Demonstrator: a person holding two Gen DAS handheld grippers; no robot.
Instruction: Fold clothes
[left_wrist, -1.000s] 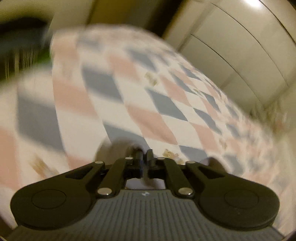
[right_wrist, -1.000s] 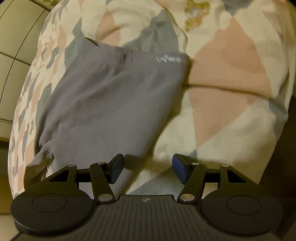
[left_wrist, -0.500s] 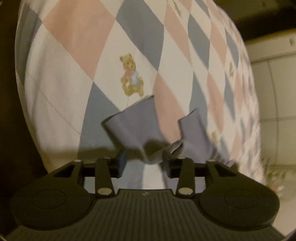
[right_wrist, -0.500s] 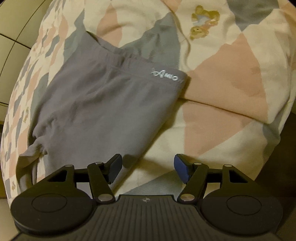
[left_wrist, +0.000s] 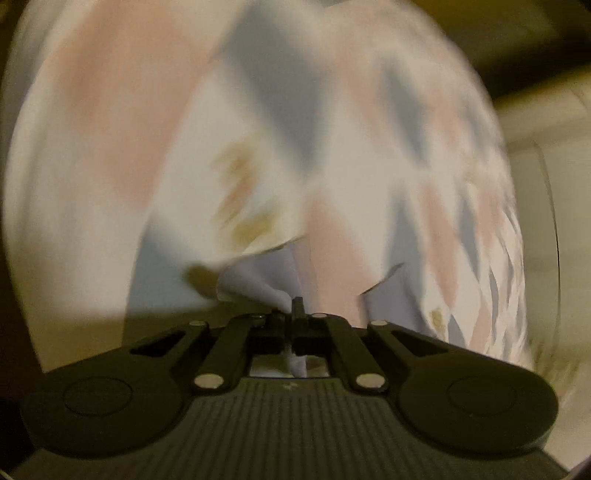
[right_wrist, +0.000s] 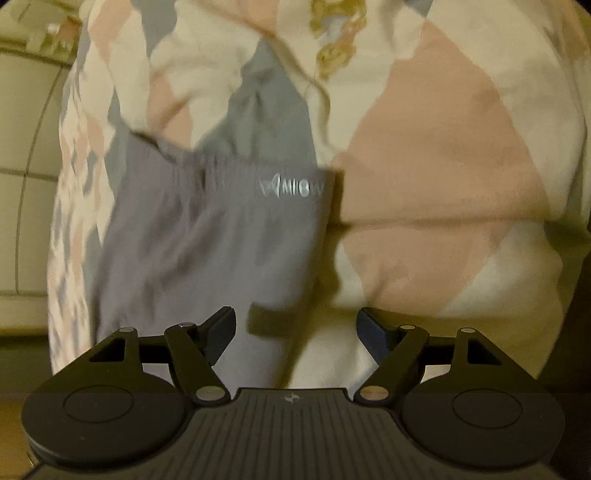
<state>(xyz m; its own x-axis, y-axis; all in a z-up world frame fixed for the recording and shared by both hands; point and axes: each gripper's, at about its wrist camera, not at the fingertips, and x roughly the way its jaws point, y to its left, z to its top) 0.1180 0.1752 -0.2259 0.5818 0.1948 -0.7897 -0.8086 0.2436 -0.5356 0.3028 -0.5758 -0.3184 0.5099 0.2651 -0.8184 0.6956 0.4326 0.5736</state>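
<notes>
Two grippers are in view, one in each picture. In the left wrist view, the left gripper (left_wrist: 293, 308) sits at the bottom middle, and its jaws are pressed together on a bit of the grey pants (left_wrist: 258, 284). The cloth is pinched right at the tips, and a small bit pokes out lower down between the black arms. This picture is very blurry, so I cannot tell which part of the pants is held; it looks like a leg end.

In the right wrist view, the right gripper (right_wrist: 295, 328) is at the bottom, and its jaws are spread wide with nothing in them. The grey pants (right_wrist: 207, 251) lie just ahead of it, to the left of the middle. Their near edge is beside the left finger (right_wrist: 221, 326). The pants run long from the bottom of the frame up to the stretchy waistband (right_wrist: 236, 170) in the middle. Small silver letters (right_wrist: 291, 187) sit on the band's right corner.

The pants look soft, thin and a bit wrinkly. They lie on a bed cover (right_wrist: 443, 166) with pink, grey and cream diamonds. That right corner is probably the best spot for the free right gripper to grab.
</notes>
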